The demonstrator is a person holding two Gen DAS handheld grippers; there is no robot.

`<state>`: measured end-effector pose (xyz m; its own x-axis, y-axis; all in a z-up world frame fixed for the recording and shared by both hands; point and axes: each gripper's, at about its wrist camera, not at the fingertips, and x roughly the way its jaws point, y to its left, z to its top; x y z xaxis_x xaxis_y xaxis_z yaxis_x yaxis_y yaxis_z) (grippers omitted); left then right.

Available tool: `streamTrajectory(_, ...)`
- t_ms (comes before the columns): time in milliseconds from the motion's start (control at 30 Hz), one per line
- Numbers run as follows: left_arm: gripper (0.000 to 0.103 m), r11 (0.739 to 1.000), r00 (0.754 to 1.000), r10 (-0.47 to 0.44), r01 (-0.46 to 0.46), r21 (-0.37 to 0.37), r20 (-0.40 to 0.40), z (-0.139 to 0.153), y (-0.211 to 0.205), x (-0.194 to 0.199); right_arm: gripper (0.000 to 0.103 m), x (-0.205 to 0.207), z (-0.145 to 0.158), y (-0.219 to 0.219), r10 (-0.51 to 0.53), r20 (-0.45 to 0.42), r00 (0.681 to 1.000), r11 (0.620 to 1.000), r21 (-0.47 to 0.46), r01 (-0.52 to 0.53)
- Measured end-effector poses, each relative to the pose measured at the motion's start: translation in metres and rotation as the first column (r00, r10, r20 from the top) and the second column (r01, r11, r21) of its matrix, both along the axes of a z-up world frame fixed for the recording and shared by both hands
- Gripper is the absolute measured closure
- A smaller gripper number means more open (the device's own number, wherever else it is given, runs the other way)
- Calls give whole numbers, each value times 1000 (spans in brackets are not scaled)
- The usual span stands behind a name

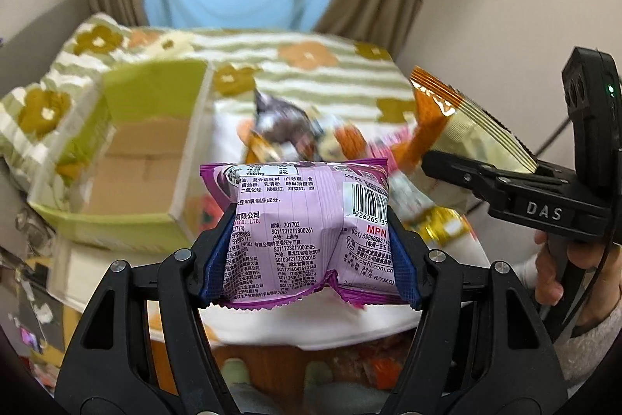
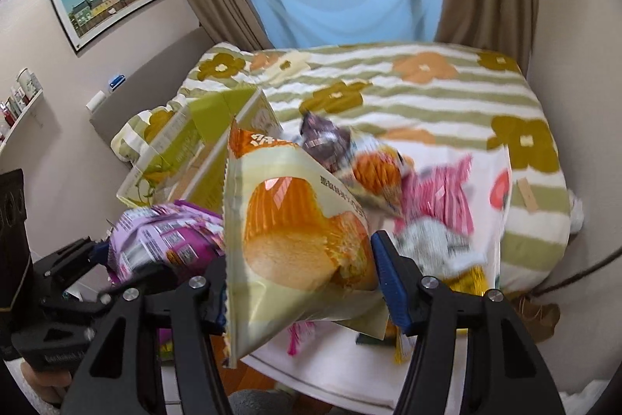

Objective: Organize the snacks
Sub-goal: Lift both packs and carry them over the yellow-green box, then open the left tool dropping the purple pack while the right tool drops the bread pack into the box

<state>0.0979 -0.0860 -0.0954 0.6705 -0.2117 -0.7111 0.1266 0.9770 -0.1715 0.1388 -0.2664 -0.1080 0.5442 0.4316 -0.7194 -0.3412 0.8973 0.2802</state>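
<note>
My left gripper [image 1: 309, 220] is shut on a purple snack packet [image 1: 295, 205], its printed back and barcode facing the camera, held above the near edge of the bed. In the right wrist view that purple packet [image 2: 167, 236] and the left gripper [image 2: 97, 247] show at the lower left. My right gripper [image 2: 301, 251] is shut on a cream packet [image 2: 295, 220] picturing an orange cake, both blue pads pressing its sides. The left wrist view shows the same cream packet [image 1: 466, 119] sticking up out of the right gripper [image 1: 431, 158].
An open green cardboard box [image 1: 155, 92] [image 2: 202, 127] lies on the bed at the left. A pile of loose snack packets [image 1: 311, 135] [image 2: 408, 189] sits on the flowered striped blanket [image 2: 427, 84]. A person's hand [image 1: 556, 279] grips the right tool. Curtains and a window stand behind.
</note>
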Motion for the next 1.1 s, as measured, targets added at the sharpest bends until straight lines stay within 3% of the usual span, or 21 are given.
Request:
streamTrajectory(233,37,999,997,43,-43,1,67,29,86,34,47,27,36,60,16,79,997,1000,12,-17)
streamTrajectory(400,37,998,996,59,-61,29,60,33,160,63,47,48,45,124,20,92,996,999,36,-23)
streamTrajectory(633,37,997,999,25,-23,68,-26,3,243,113,47,72,32,210,9,47,999,998,59,-12)
streamTrajectory(867,36,995,995,-35,44,95,-96,-38,265,141,47,89,8,260,-25,-36,999,997,76,27)
streamTrajectory(967,25,993,993,-41,52,102,-107,-48,266,149,47,97,-3,271,-44,-72,996,996,71,49)
streamTrajectory(1033,1,992,993,-40,52,112,-107,-51,264,152,47,100,-6,274,-53,-87,995,996,71,59)
streamTrajectory(1100,1,992,995,-31,42,120,-91,-51,264,150,47,105,-12,278,-56,-109,992,995,79,65)
